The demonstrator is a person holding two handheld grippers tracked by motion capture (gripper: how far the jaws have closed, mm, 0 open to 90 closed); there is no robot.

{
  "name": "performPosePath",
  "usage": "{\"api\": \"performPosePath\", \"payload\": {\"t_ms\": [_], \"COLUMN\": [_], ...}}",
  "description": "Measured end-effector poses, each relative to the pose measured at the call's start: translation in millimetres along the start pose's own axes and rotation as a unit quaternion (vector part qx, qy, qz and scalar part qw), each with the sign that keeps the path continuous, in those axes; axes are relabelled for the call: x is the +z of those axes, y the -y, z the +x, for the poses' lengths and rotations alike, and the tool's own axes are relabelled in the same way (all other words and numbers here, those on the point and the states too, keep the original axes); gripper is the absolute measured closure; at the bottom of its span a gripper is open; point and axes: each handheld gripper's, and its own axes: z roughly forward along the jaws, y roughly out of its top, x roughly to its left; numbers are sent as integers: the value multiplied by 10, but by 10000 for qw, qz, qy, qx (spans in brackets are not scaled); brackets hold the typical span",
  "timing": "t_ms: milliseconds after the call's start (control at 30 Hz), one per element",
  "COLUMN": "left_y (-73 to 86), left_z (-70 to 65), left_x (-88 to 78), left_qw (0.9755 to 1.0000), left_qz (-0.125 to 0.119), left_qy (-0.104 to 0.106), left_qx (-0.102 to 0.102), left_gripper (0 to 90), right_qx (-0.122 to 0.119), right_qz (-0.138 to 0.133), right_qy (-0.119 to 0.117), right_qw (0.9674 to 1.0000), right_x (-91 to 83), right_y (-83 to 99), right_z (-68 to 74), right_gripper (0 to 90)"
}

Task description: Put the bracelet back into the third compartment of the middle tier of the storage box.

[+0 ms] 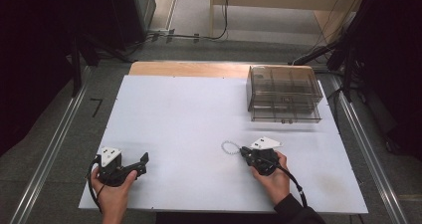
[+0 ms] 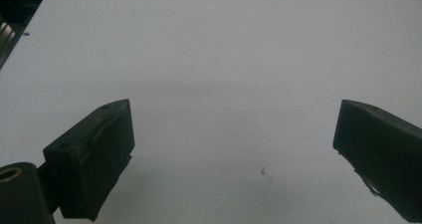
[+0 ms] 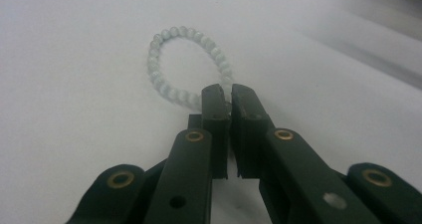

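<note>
Right gripper (image 3: 230, 95) pinched tight on the near side of the bead bracelet (image 3: 186, 62), just left of table (image 1: 189, 119) middle, toward 5 o'clock. Best to lift slow and keep squeezing so beads don't slip. Left gripper (image 2: 234, 149) wide open, holding nothing, at 7 o'clock. Clear drawer box (image 1: 283, 92) at 2 o'clock, drawers shut; looks empty, hard to tell.

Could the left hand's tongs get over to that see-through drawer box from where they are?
Probably yes: the left tongs stand open, holding nothing, and bare white table lies between them and the drawer box.
</note>
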Motion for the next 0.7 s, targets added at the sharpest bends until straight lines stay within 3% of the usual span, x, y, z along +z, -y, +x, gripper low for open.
{"api": "performPosePath", "payload": {"t_ms": [400,700], "left_y": [1,2], "left_z": [-1,0], "left_x": [2,2], "left_qw": [10000,10000], "left_qz": [3,1], "left_qy": [-2,-2], "left_qx": [-8,-10], "left_gripper": [32,32], "right_qx": [-83,49], "right_qz": [-190,-433], "right_qy": [-6,50], "right_qw": [9998,9990], "right_x": [-103,-239], "right_y": [-35,-63], "right_z": [-15,-111], "right_gripper": [835,835]}}
